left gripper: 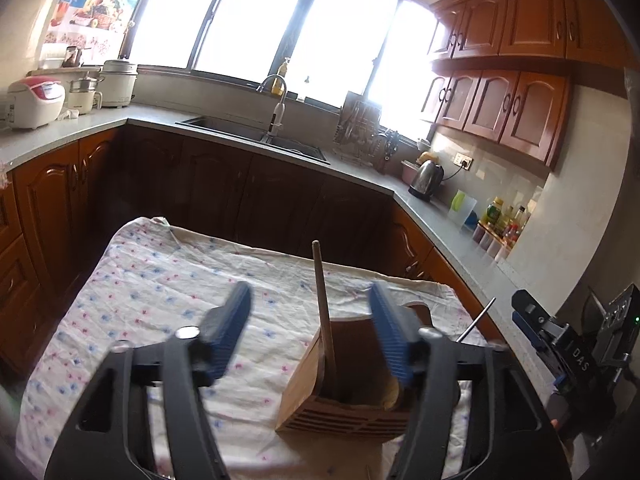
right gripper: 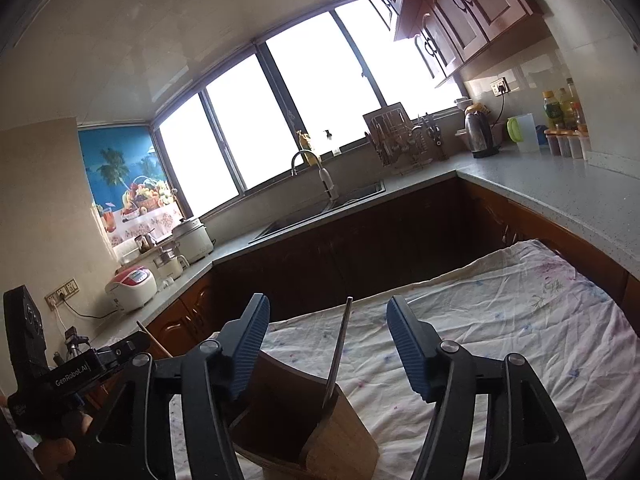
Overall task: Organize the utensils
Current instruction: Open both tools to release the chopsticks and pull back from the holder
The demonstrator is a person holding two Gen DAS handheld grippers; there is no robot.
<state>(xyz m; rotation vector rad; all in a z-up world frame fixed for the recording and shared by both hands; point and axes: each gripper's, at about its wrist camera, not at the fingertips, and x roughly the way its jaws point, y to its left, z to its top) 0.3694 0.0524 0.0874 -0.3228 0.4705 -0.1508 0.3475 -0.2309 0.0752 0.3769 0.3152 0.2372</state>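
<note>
Legible markings: "GenRobot.AI" on the black left gripper point(right gripper: 92, 364) body in the right wrist view, and "DAS" on the black right gripper point(left gripper: 560, 344) body in the left wrist view. Both grippers hang released and empty over the brown wooden slotted utensil holder point(left gripper: 344, 392) on the floral-cloth-covered desk point(left gripper: 160, 280). It contains an upright thin wooden stick point(left gripper: 324, 312) and a slim metal utensil point(right gripper: 338, 352); their lower ends are hidden inside, and the holder's base is cut off.

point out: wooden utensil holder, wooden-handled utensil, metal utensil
wooden utensil holder point(left gripper: 344, 420): left wrist view, slotted front wall.
wooden-handled utensil point(left gripper: 322, 300): left wrist view, mid handle, standing in the holder.
metal utensil point(right gripper: 339, 348): right wrist view, mid shaft above the holder.
</note>
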